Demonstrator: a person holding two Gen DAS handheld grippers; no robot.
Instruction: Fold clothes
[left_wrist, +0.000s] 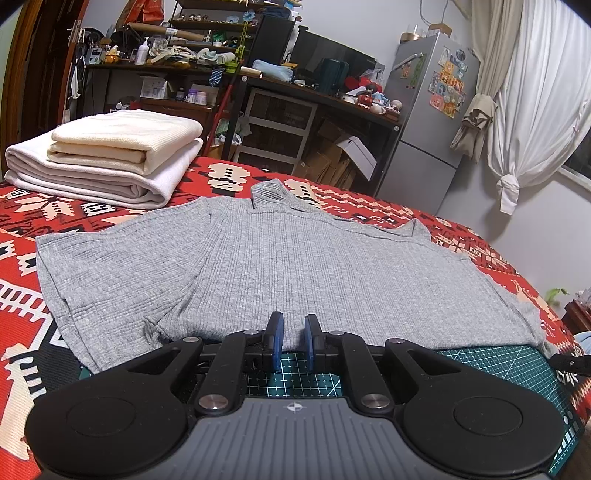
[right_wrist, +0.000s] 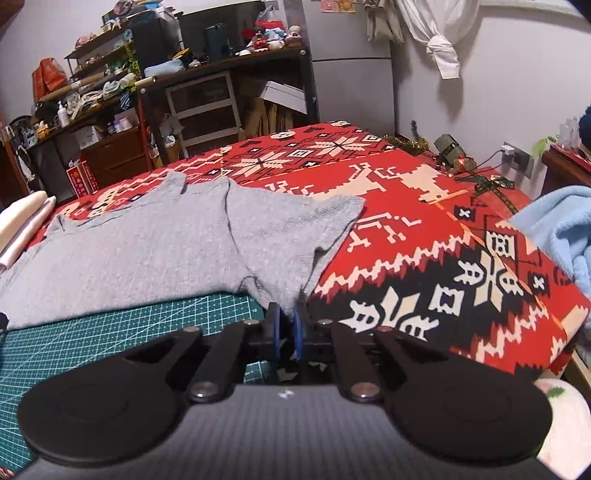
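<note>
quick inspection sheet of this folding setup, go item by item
surface: red patterned blanket over the bed, green gridded cutting mat at the near edge
job's things: grey ribbed short-sleeved shirt spread flat, hem over the mat; stack of folded cream and white cloths at far left
clutter: light blue fleece cloth at the right edge
grippers: left hand-held gripper open above the hem, holding nothing; right hand-held gripper narrowly open at the shirt's near right corner, grasp unclear
cables: dark cord to a wall plug
surroundings: crowded dark shelves, silver fridge, tied white curtain
</note>
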